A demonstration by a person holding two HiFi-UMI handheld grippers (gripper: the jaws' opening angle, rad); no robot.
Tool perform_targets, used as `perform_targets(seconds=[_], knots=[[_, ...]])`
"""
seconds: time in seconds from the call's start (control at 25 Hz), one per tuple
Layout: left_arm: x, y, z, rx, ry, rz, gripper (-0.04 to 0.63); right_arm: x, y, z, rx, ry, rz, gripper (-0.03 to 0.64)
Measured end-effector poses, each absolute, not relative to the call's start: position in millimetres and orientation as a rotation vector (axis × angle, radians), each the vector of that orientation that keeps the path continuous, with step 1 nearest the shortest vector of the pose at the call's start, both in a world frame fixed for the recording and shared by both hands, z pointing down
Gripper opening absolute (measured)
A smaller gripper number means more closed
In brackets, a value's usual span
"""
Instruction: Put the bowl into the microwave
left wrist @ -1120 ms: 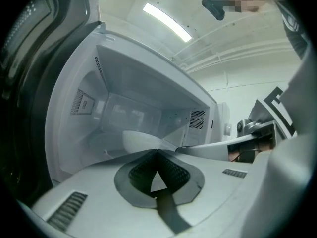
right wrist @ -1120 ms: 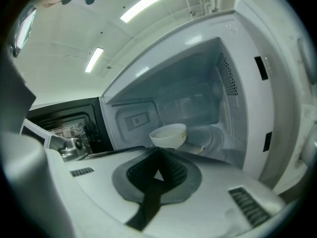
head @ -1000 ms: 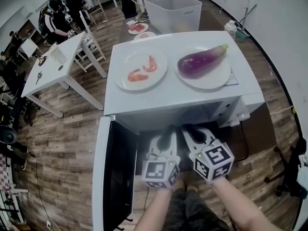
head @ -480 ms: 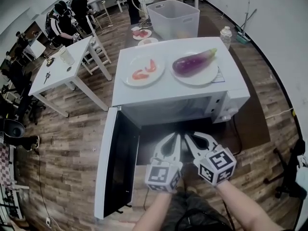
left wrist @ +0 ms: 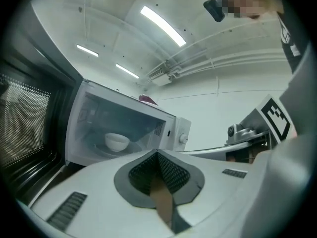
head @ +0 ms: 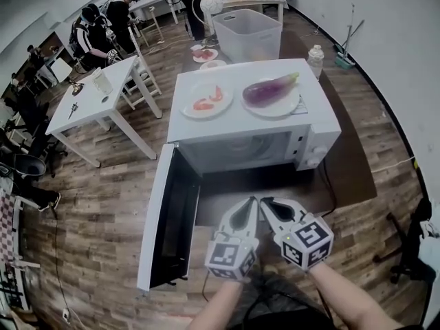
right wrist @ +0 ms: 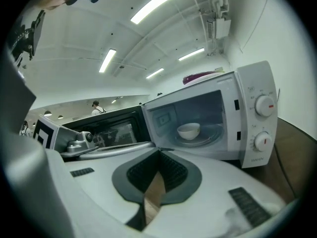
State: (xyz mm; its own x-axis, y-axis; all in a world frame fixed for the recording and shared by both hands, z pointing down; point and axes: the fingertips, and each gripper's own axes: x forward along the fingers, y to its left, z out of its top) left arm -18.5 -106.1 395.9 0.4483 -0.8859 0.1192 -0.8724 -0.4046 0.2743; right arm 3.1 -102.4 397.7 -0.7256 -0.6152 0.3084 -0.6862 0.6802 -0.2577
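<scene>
white bowl [right wrist: 188, 131] sits inside the open microwave [head: 240, 126] on the turntable, door [head: 161, 225] swung out left. on the microwave top, one plate [head: 187, 110] holds red food pieces and another plate [head: 283, 110] holds an eggplant [head: 269, 89]. left gripper [left wrist: 157, 152] and right gripper [right wrist: 158, 151] are both clenched, empty, side by side just outside the opening.

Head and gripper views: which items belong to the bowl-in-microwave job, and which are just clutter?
Job: bowl, microwave, its open door, left claw, right claw (both shut, empty).
Clutter: eggplant on its plate, shrimp plate, plastic bin, bottle.
</scene>
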Motion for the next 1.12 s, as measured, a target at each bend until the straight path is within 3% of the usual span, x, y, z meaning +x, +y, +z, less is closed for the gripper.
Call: perform_targets(seconds=[1.12], knots=[[-12.3, -63.4, 337.1, 2.410, -1.469, -0.125, 0.002, 18.8, -55.0, 340.4, 1.023, -2.777, 0.518, 0.000]])
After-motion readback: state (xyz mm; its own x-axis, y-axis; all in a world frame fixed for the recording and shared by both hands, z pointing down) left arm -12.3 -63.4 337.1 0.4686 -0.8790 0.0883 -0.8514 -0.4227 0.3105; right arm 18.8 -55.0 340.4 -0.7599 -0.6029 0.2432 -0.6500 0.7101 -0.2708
